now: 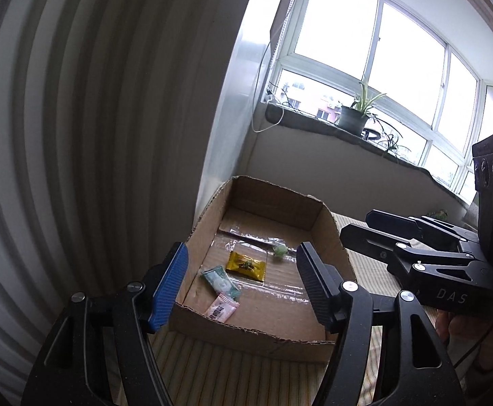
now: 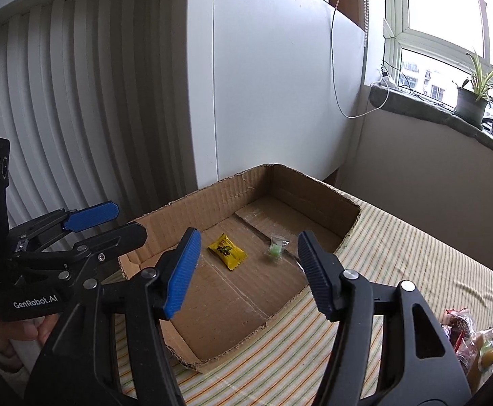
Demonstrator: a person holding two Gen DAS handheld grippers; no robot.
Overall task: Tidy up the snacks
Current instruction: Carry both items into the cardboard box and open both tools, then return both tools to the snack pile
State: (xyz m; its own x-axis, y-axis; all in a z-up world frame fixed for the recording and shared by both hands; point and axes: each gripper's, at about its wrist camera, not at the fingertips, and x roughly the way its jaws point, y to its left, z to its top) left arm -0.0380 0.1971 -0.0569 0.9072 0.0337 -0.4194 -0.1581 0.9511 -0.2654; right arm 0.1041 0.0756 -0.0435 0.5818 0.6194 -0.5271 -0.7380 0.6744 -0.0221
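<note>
A shallow cardboard box (image 1: 246, 338) lies on a striped cloth. Inside it are a yellow packet (image 1: 246, 265), a teal packet (image 1: 221, 282), a pink packet (image 1: 221, 308) and a small green wrapped candy (image 1: 279, 250). My left gripper (image 1: 243, 280) is open above the box's near end, nothing between its pads. In the right wrist view the box (image 2: 212, 196) shows the yellow packet (image 2: 227, 251) and the green candy (image 2: 275, 248). My right gripper (image 2: 248, 270) is open over the box, empty. The left gripper (image 2: 121, 223) hangs at the box's left side.
More wrapped snacks (image 2: 476, 345) are heaped on the striped cloth (image 2: 398, 253) right of the box. A ribbed white wall panel (image 2: 77, 118) stands behind the box. A windowsill with a potted plant (image 1: 356, 115) runs along the back. The right gripper (image 1: 358, 225) reaches in from the right.
</note>
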